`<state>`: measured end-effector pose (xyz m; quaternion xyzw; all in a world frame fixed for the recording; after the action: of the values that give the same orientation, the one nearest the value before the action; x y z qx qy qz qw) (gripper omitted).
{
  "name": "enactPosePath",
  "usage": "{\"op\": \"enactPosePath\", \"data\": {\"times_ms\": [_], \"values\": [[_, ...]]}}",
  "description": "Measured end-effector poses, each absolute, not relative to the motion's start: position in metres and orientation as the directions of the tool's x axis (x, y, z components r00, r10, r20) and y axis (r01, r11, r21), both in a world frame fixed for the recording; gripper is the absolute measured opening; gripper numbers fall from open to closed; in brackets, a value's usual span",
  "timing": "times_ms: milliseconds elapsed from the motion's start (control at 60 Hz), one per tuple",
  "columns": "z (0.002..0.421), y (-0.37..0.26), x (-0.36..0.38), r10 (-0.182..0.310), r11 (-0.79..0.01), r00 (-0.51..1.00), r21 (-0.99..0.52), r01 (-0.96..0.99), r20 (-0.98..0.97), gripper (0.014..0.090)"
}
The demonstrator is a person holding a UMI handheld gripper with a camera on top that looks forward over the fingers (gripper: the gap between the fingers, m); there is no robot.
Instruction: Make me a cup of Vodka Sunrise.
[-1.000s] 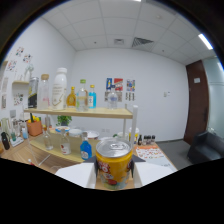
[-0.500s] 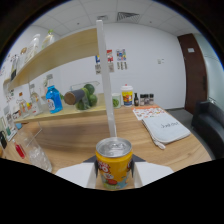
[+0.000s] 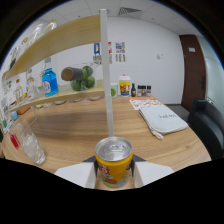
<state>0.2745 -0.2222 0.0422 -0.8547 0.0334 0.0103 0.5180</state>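
The gripper holds a yellow drink can upright, its two pale fingers pressed against the can's left and right sides so that the can sits squarely between them, close to the camera. The can's silver top with its pull tab faces up and its printed yellow and red label faces the view. Below and beyond the can spreads the wooden worktop. A clear drinking glass with something red at its far side stands on the worktop to the left of the fingers, apart from the can. Straight ahead of the can rises a thin white post that carries a slanted wooden shelf. A lower shelf at the worktop's far edge bears a blue bottle, a dark bottle lying on its side and green round fruit. Further right stand a white tub with a yellow lid and a few small dark bottles. A folded white cloth lies on the worktop to the right, well beyond the fingers, with a dark chair past it.
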Motion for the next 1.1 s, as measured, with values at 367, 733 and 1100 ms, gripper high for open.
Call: {"op": "enactPosePath", "data": {"times_ms": [367,733,1100], "values": [[0.051,-0.245,0.289,-0.171,-0.524,0.985,-0.845,-0.105,-0.016,0.0851],[0.169,-0.303,0.200,-0.140,-0.393,0.990,-0.916,-0.081,-0.027,0.0851],[0.160,-0.315,0.053,-0.002,-0.405,0.999,-0.913,-0.045,-0.048,0.0850]]}}
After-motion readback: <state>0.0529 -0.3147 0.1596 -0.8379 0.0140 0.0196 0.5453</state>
